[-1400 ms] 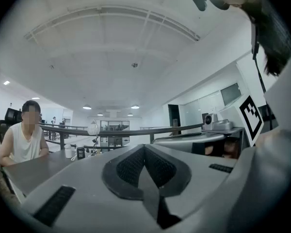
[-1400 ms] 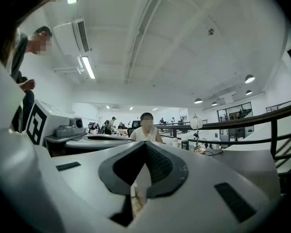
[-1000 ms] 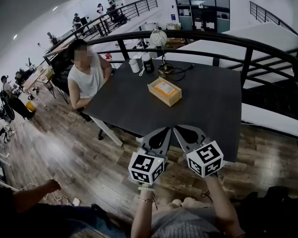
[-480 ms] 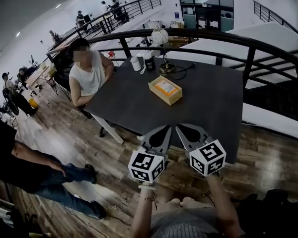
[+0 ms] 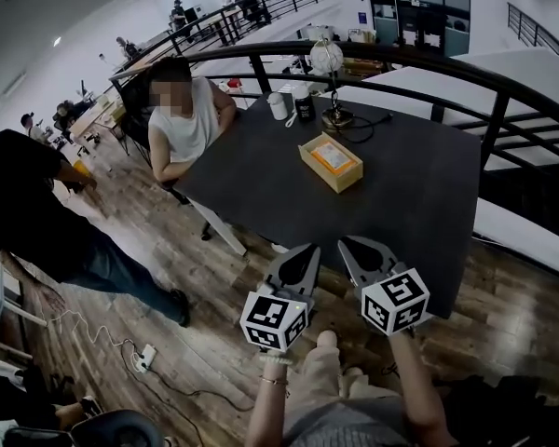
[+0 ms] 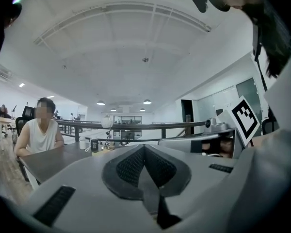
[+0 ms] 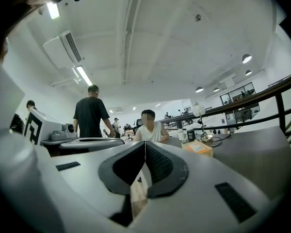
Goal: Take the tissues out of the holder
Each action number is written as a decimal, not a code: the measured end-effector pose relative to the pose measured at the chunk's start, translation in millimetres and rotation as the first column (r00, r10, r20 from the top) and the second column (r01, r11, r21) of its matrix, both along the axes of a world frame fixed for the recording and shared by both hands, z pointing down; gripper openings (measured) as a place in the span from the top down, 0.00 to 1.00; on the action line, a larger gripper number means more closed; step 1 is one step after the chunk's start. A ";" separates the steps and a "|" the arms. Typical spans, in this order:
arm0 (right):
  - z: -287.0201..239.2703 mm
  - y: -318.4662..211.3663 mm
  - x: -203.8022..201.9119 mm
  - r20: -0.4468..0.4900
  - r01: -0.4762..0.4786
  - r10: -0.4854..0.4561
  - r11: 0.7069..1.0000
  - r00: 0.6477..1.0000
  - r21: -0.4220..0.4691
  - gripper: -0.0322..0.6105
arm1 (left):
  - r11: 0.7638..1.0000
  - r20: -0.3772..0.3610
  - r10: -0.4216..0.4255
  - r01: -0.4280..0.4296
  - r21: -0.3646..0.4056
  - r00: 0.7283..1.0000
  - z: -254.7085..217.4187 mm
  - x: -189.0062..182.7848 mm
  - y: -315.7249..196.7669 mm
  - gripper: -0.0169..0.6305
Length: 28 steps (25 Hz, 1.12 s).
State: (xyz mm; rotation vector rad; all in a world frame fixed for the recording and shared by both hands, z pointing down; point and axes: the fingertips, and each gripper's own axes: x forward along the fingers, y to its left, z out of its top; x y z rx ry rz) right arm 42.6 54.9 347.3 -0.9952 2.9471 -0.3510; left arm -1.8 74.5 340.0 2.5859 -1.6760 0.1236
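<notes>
A wooden tissue holder (image 5: pixel 331 162) with an orange-topped tissue pack lies near the middle of the dark table (image 5: pixel 401 203); the right gripper view shows this tissue holder (image 7: pixel 198 148) far off to the right. My left gripper (image 5: pixel 309 251) and right gripper (image 5: pixel 347 247) hover side by side over the floor just short of the table's near edge, well apart from the holder. Both are shut with nothing between the jaws: in the left gripper view my left gripper (image 6: pixel 144 147) has its pads together, and my right gripper (image 7: pixel 145 144) likewise.
A person in a white top (image 5: pixel 188 124) sits at the table's left side. A person in black (image 5: pixel 37 217) stands on the wooden floor at the left. White and dark cups (image 5: pixel 291 106) and a lamp (image 5: pixel 328 63) stand at the table's far edge. A black railing (image 5: pixel 503 91) runs behind.
The view has shifted, so table and holder sit slightly further right and up. The person in black has walked further in at the left. Both grippers remain shut, side by side.
</notes>
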 end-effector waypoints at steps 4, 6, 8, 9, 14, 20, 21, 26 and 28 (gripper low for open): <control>1.9 -16.8 -6.1 -0.001 0.013 -0.013 1.000 1.000 -0.013 0.93 | 1.000 -0.004 -0.009 0.009 0.003 1.000 -0.4 -5.2 -15.2 0.96; 3.7 -27.0 -10.0 -0.003 0.016 -0.016 1.000 1.000 -0.013 0.93 | 1.000 -0.003 -0.003 0.003 0.001 1.000 2.8 -6.4 -27.4 0.96; 6.8 -39.0 -14.8 -0.016 0.019 -0.019 1.000 1.000 -0.009 0.93 | 1.000 -0.011 0.003 -0.003 0.002 1.000 5.7 -9.3 -42.0 0.96; 8.2 -46.2 -16.9 -0.021 0.017 -0.017 1.000 1.000 -0.008 0.93 | 1.000 -0.014 0.009 -0.009 0.004 1.000 6.4 -10.7 -50.1 0.96; 5.8 -86.4 -23.5 -0.035 -0.015 0.015 1.000 0.999 -0.013 0.93 | 0.999 -0.013 0.053 -0.053 0.011 0.998 2.0 -17.3 -93.3 0.96; -1.7 -137.2 -37.0 -0.043 -0.059 0.058 0.998 0.997 -0.013 0.93 | 0.993 -0.005 0.118 -0.118 0.018 0.993 -6.9 -28.4 -149.1 0.96; -1.2 -145.3 -40.7 -0.046 -0.064 0.064 0.998 0.997 -0.013 0.93 | 0.992 -0.004 0.129 -0.129 0.017 0.992 -6.4 -31.3 -158.1 0.96; -3.7 -179.8 -55.7 -0.060 -0.115 0.114 0.993 0.992 -0.012 0.93 | 0.983 -0.003 0.185 -0.185 0.005 0.983 -5.4 -47.6 -192.0 0.96; -3.4 -192.6 -61.8 -0.064 -0.134 0.133 0.991 0.989 -0.015 0.93 | 0.978 -0.003 0.206 -0.206 -0.003 0.978 -3.3 -54.2 -203.0 0.96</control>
